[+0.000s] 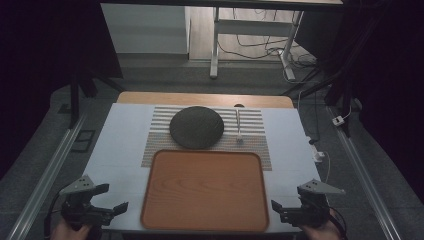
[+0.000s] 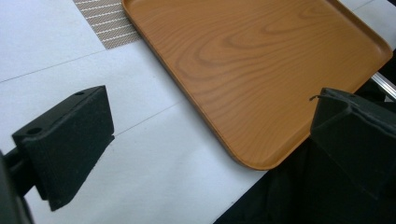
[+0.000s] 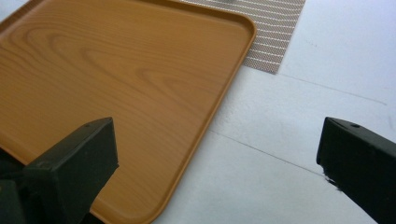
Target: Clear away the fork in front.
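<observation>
1. Wood-grain tray (image 1: pixel 205 190) lies empty at six o'clock on the table (image 1: pixel 120 140), between our grippers, its far edge over the striped mat (image 1: pixel 255 145).
2. We hold the left gripper (image 1: pixel 111 198) at seven o'clock and the right gripper (image 1: pixel 276 209) at five, both with jaws wide and empty.
3. We judge a one-sided lift could tip the tray or drag the mat.
4. At twelve o'clock the dark round plate (image 1: pixel 196 127) and spoon (image 1: pixel 238 125) crowd the far side; bare table flanks the tray.
</observation>
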`<action>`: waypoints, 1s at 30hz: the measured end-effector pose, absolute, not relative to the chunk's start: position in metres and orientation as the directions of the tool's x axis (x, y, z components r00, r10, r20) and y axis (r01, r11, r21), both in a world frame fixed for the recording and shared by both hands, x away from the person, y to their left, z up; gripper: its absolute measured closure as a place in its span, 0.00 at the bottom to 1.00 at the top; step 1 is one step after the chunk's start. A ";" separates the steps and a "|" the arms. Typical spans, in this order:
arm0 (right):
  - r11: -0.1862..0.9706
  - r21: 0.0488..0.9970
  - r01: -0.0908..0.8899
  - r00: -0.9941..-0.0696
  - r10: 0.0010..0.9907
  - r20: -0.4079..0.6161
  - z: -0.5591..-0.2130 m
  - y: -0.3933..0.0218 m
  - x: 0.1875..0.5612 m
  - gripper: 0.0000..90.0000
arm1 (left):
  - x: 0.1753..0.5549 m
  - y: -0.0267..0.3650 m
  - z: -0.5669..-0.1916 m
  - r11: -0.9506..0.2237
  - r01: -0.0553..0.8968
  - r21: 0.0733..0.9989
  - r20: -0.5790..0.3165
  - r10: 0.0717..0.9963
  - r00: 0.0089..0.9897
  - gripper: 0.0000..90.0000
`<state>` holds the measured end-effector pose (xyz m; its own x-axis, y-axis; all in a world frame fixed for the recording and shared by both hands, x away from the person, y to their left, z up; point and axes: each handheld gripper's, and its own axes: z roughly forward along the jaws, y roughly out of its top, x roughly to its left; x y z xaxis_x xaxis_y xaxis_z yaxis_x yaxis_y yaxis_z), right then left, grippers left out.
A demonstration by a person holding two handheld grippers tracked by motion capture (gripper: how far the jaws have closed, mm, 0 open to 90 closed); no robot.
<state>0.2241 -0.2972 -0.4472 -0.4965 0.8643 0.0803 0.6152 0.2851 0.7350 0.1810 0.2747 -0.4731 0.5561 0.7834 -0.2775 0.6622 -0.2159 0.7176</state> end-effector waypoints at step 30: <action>0.335 0.699 0.631 -0.530 0.845 0.074 -0.449 -0.290 0.227 0.00 | 0.183 0.270 -0.473 -0.257 0.664 0.702 -0.257 0.778 0.574 0.00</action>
